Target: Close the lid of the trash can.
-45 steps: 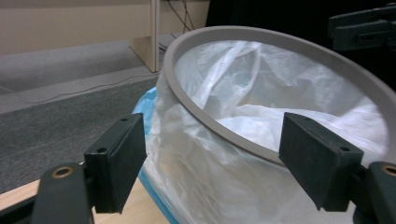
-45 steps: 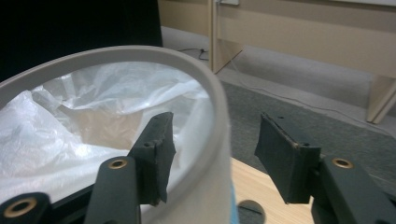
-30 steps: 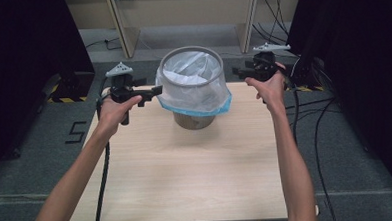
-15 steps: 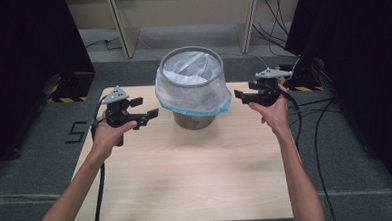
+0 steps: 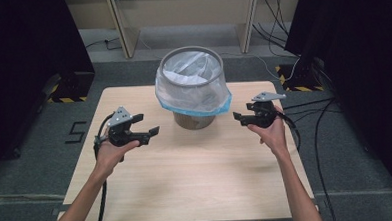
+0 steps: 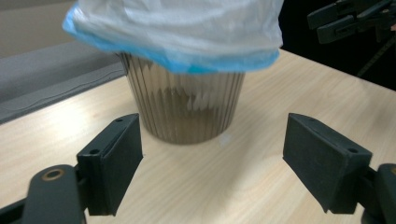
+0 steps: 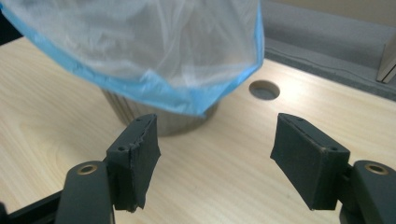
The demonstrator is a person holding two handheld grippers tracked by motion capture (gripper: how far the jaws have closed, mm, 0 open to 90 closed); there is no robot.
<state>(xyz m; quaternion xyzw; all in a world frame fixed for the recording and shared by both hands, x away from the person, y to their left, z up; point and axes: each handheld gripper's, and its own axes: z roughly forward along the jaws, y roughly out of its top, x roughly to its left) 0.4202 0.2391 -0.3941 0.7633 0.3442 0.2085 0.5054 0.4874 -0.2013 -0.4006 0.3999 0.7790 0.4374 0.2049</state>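
Bin [image 5: 194, 118] looks lined already: its bag [image 5: 193, 90] folds over the rim. Your left gripper [image 5: 144, 134] and right gripper [image 5: 240, 119] sit apart from it, jaws wide, holding nothing.

Ribbed brown translucent plastic bin [image 6: 184, 109]: vertical ridges. Thin white plastic liner bag [image 5: 190, 85]: blue hem band. Pale wood-grain tabletop [image 5: 196, 165]. Matte black left gripper [image 5: 152, 133], right gripper [image 5: 238, 118]; grey top plates.

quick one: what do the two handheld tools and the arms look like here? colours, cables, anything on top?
Both are black pistol-style units. The left tool and right tool each carry a grey three-cornered plate on top and trail a black cable. Flat rectangular black pads with small screw holes face each other; brass-coloured pivot bushings sit at the jaw bases. Forearms bare, no sleeves or gloves.
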